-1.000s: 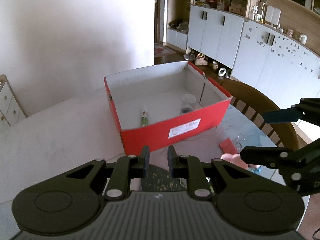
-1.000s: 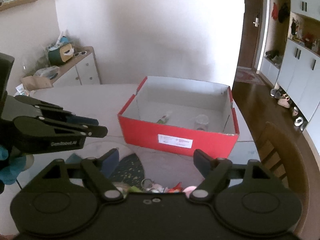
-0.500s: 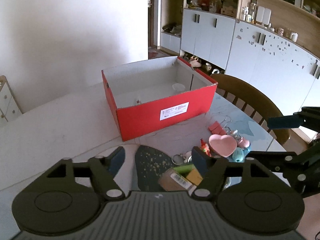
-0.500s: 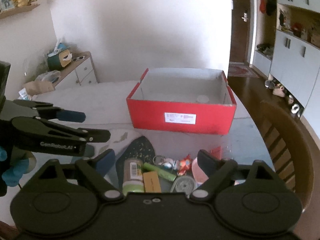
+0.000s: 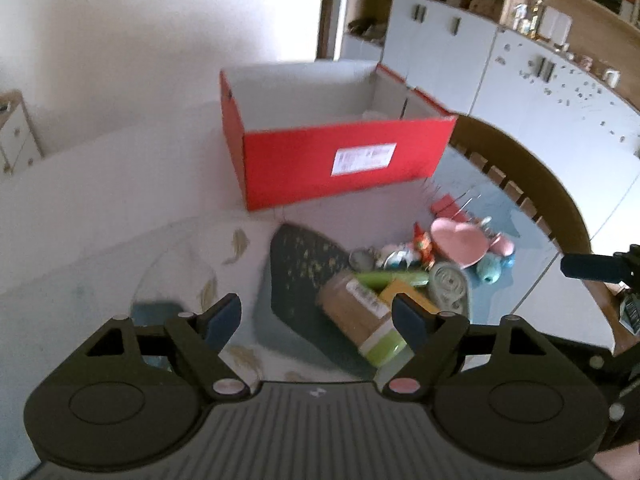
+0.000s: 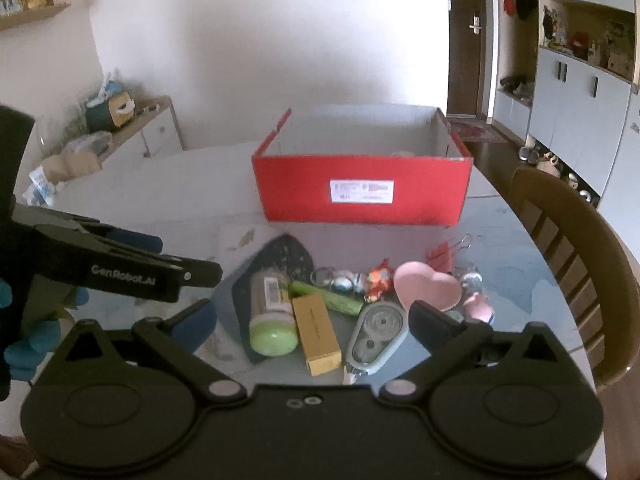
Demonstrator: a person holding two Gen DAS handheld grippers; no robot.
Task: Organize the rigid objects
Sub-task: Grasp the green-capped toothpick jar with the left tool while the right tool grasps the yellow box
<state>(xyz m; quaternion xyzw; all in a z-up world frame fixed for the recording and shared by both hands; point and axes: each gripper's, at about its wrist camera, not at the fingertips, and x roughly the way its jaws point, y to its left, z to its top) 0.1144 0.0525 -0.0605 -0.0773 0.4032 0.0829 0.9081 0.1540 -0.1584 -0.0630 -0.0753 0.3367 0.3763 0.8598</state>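
A red open box stands on the table behind a pile of small objects. The pile holds a brown jar with a green lid, a yellow box, a green tube, a correction tape dispenser and a pink heart dish. My left gripper is open and empty, just short of the jar. My right gripper is open and empty above the near edge of the pile.
A dark mat lies under the jar. A wooden chair stands at the table's right edge. Red binder clips and small toys lie right of the pile. A sideboard stands far left, cabinets at the right.
Both grippers have pulled back from the red box and dropped lower toward the pile. My left gripper has gone from shut to open. The pile has come into view.
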